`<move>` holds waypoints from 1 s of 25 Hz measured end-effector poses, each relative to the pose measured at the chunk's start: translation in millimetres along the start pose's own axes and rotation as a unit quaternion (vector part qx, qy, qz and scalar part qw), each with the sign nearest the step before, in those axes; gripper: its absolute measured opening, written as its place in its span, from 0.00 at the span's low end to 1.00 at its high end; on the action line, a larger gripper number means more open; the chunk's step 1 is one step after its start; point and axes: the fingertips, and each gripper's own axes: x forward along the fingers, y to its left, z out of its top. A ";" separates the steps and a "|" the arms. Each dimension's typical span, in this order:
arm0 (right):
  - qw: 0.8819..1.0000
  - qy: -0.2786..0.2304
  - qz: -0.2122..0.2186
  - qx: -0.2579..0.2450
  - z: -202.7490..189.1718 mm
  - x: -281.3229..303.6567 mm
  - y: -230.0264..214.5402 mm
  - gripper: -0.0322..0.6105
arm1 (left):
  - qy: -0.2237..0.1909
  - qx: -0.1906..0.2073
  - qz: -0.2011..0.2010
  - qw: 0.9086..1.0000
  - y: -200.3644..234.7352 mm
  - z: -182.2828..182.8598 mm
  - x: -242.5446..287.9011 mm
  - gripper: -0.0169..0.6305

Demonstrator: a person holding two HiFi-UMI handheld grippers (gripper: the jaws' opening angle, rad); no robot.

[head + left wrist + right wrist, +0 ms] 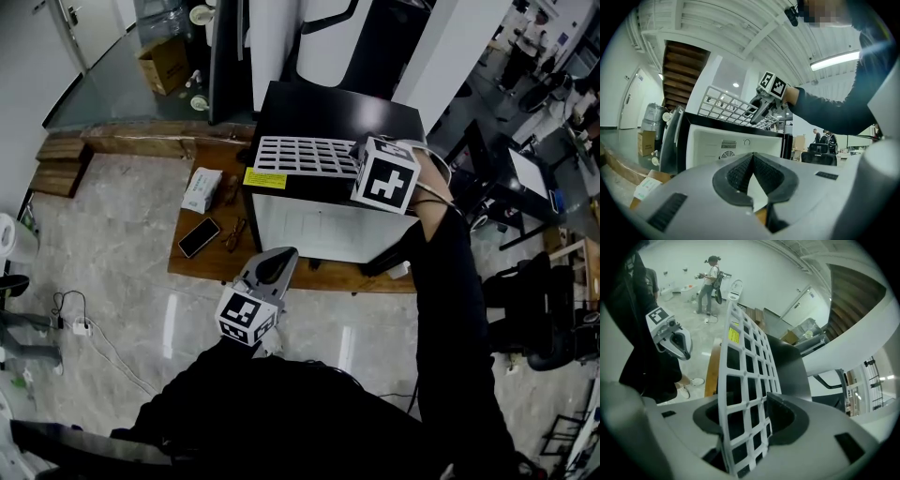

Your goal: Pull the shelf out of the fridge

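A white grid shelf lies flat on top of the small black fridge. My right gripper is at the shelf's right end. In the right gripper view the shelf runs between the jaws of the right gripper, which stand apart with a gap beside the grid. My left gripper hangs lower, in front of the fridge, shut with nothing in it. The left gripper view shows the left gripper pointing at the fridge's open white inside, with the shelf and the right gripper above.
The fridge stands on a low wooden platform, beside a phone, glasses and a white box. A cardboard box sits far back left. Desks and chairs crowd the right. A power strip lies on the floor.
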 end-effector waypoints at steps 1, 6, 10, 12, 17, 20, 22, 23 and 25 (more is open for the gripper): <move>1.000 -0.007 0.021 0.006 -0.4 1.8 4.9 0.42 | -0.001 0.000 -0.006 1.000 -0.7 -0.1 0.8 0.04; 0.996 -0.034 0.083 0.016 -0.8 10.4 15.2 0.53 | -0.001 -0.006 -0.032 0.999 -5.8 0.0 4.4 0.04; 0.983 -0.057 0.168 0.034 -3.0 9.5 29.8 0.56 | -0.002 -0.019 -0.045 0.999 -7.5 0.8 7.2 0.04; 0.977 -0.068 0.197 0.037 -2.9 11.1 38.0 0.58 | -0.001 -0.015 -0.046 0.999 -9.2 -0.2 7.4 0.04; 0.981 -0.106 0.160 0.037 -0.7 8.8 33.2 0.58 | 0.000 -0.008 -0.041 0.999 -8.8 -2.5 9.3 0.04; 0.975 -0.197 0.080 0.063 14.4 -21.3 16.5 0.51 | 0.001 -0.002 -0.039 0.999 -9.8 3.6 10.7 0.04; 0.952 -0.289 0.018 0.093 26.9 -54.2 12.8 0.45 | -0.002 0.005 -0.039 0.999 -11.4 8.4 9.3 0.04; 0.936 -0.335 -0.009 0.112 30.5 -70.8 15.2 0.39 | -0.003 0.008 -0.040 0.999 -12.8 10.7 8.2 0.04; 0.899 -0.408 -0.053 0.152 28.7 -97.4 29.1 0.19 | -0.007 0.008 -0.044 0.999 -17.1 15.6 4.8 0.04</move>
